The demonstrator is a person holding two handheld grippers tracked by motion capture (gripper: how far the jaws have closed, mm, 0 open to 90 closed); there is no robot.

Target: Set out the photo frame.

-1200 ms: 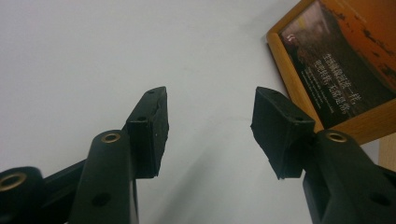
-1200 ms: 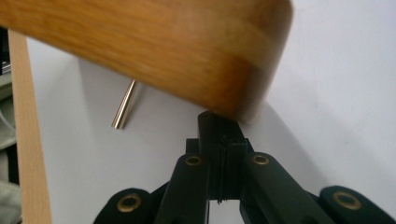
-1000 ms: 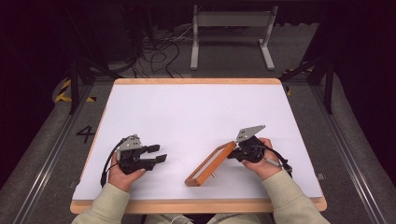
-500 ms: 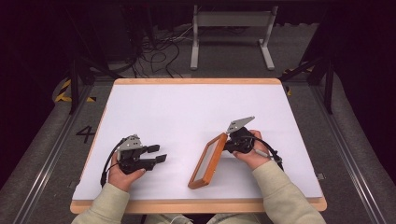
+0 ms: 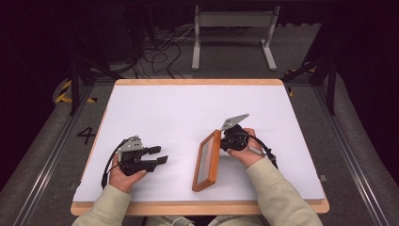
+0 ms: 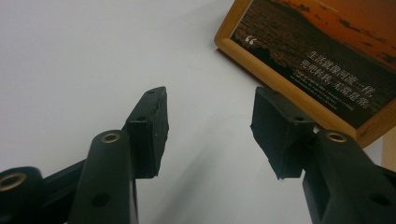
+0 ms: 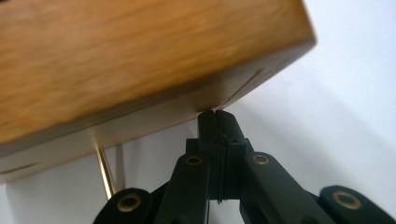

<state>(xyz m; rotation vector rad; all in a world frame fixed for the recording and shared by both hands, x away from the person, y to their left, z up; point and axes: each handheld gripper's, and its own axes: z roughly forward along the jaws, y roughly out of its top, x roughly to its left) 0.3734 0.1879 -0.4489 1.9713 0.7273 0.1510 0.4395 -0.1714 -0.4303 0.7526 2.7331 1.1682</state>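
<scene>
Right gripper [image 5: 227, 140], held in the right hand [image 5: 248, 151]: jaws pressed fully together, with no gap between them in the right gripper view [image 7: 215, 115]. Tips set against the lower back edge of the picture frame [image 7: 140, 56]. Impossible to tell whether something thin is pinched between them. Beside them, under the frame, a thin gold rod [image 7: 106, 173], probably the support leg.

Left gripper [image 5: 159, 156], in the left hand [image 5: 123, 175]: lying low on the table [image 5: 188, 108], jaws wide apart and empty [image 6: 210, 126], pointing toward the frame but apart from it.

Picture frame [image 5: 207, 160]: wooden, near the front middle of the table, between the two grippers. Raised on one long edge and leaning, glass side turned to the left gripper. Seen from there [image 6: 317, 60]: an orange sunset picture with white writing, one corner low near the table.

Judged progress of the work, apparently to stand the frame up: about half done. Done so far: frame lifted off its flat position and propped from behind by the right gripper. Left to do, as far as can be judged: bring it to a stable angle, rest it on the rod, then draw the right gripper away. Possibly a steadying touch from the left gripper as well.
</scene>
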